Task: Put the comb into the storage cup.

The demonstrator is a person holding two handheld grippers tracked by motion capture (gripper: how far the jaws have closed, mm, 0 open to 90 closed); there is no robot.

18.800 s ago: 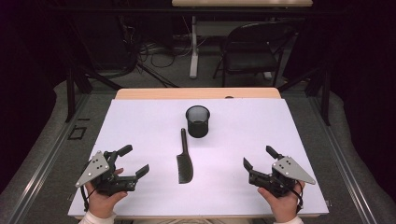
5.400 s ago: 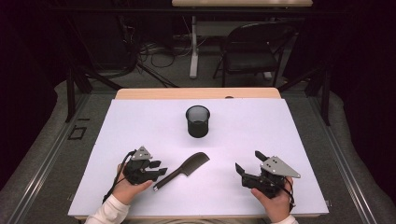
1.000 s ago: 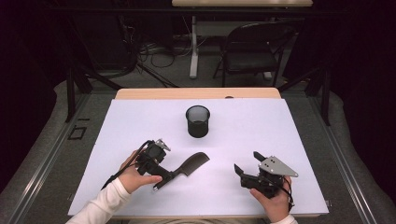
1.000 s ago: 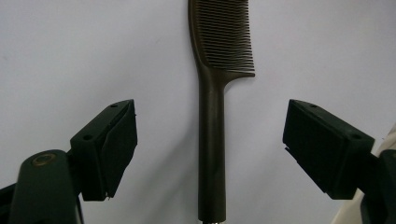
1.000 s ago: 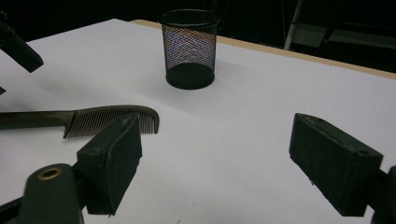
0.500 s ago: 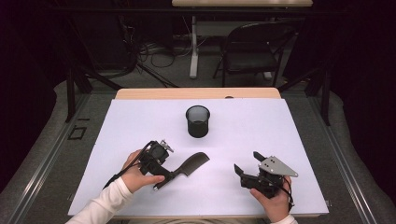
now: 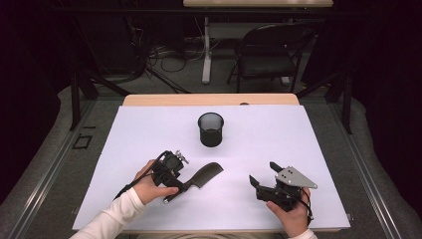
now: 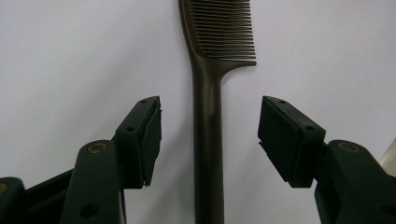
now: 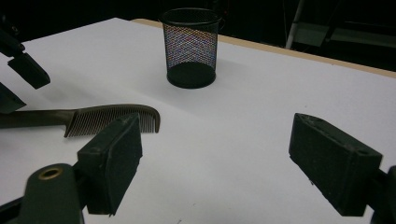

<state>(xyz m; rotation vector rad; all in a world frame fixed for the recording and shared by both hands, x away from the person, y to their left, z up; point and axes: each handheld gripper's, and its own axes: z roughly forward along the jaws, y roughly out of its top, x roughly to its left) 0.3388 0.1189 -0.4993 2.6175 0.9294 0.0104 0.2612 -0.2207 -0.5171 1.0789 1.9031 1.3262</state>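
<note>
In the high view, the left gripper (image 7: 180, 181) sits low over the handle of the dark comb (image 7: 201, 175), which lies flat on the white table (image 7: 298, 144), near the person and a little left of the middle. The mesh cup (image 7: 210, 129) stands upright farther away, well apart from the comb. The right gripper (image 7: 263, 174) rests on the near right side and holds nothing. In the left gripper view, the jaws are spread wide, one on each side of the comb handle (image 8: 207, 154), and neither pad touches it. In the right gripper view, the jaws are also spread, and the cup (image 9: 190, 46) looks empty. I judge the work is at its beginning: the comb is not yet gripped, and lifting it, probably into the cup, is left.
</note>
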